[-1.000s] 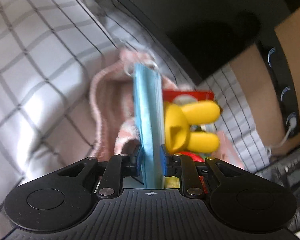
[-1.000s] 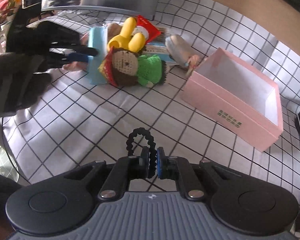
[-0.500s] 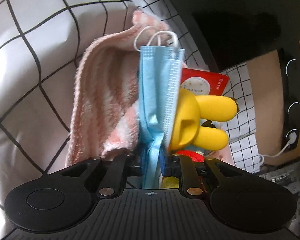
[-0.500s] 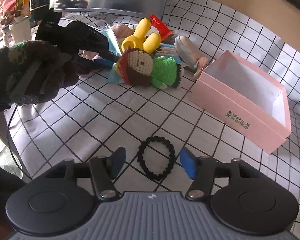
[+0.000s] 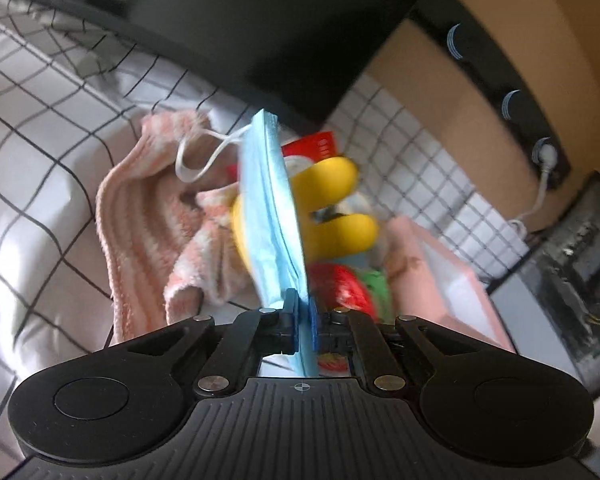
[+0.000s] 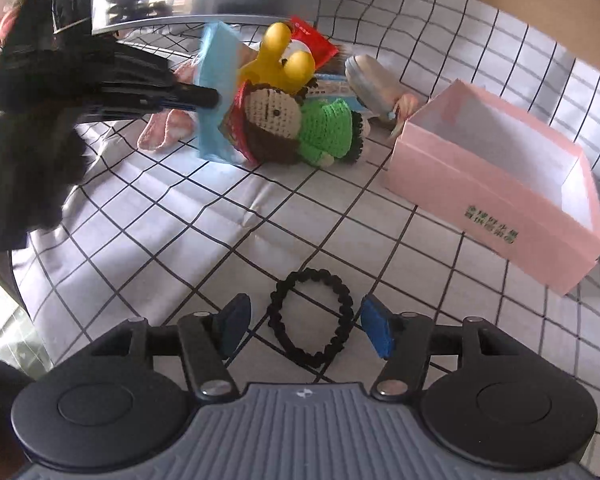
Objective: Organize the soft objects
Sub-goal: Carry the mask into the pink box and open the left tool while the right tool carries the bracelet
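Two hand-held grippers are at work over a heap of soft things. We see the blue face mask (image 5: 274, 216) pinched edge-on between the closed fingers of the left hand-held gripper (image 5: 303, 316), lifted off the checked cloth (image 6: 172, 232) that covers the surface, its white ear loop (image 5: 204, 156) dangling toward the pink striped towel (image 5: 148, 216). In the right wrist view the same mask (image 6: 216, 92) hangs from the left hand-held gripper (image 6: 204, 98), just in front of the pile.

Behind the mask we find a yellow plush toy (image 6: 286, 62) with two long ears, and beside it a crocheted doll (image 6: 296, 124) in a green top lying on its side. A red packet (image 6: 314, 42) lies under the yellow toy, and a grey-and-pastel soft item (image 6: 374, 88) sits between the doll and the pink box (image 6: 496, 196). The box stands open on the cloth, right of the pile, and we see only white walls inside it.

Nearer to us, the black hair tie (image 6: 312, 318) lies flat on the cloth between the spread blue pads of the right hand-held gripper (image 6: 306, 328), which is open and touches nothing. The hair tie is well apart from the pile and nearer to the box.

A dark monitor (image 5: 260, 20) stands at the far edge of the surface.
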The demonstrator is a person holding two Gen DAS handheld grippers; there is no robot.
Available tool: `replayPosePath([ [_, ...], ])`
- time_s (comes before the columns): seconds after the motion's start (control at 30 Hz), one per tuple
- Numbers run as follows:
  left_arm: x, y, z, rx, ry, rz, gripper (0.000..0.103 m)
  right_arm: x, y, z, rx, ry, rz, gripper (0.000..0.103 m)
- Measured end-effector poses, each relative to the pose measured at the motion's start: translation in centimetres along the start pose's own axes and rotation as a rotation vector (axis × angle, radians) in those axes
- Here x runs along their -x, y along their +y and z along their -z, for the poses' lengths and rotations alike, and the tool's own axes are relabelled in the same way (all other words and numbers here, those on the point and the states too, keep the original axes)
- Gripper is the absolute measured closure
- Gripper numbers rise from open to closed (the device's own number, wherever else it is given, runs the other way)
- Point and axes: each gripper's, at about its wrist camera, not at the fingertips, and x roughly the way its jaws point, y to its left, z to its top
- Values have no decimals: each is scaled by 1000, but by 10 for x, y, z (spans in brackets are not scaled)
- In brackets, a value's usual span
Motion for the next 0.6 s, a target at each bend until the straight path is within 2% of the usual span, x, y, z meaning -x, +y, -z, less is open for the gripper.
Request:
replayPosePath([
  [0.07, 16, -5, -2, -6, -19, 34, 96, -5, -5, 0, -27, 7, -27, 46],
  [0.13, 35, -14, -5, -18, -36, 61, 96, -9, -9, -1, -54, 22, -52, 78],
  [0.2, 51, -22, -7, -32, -41, 86, 96, -8, -8, 0, -40, 27, -45, 91],
  [0.3, 62, -44, -11, -74, -19, 138, 96, 2, -6, 1, -2, 21, -38, 91],
  [0.4, 66, -71, -12, -132, 43, 221, 96, 24, -10, 2, 15, -8, -25, 91],
  [0.6, 42, -136, -23, -216, 128, 409, 96, 84, -46, 12, -104, -107, 52, 91],
])
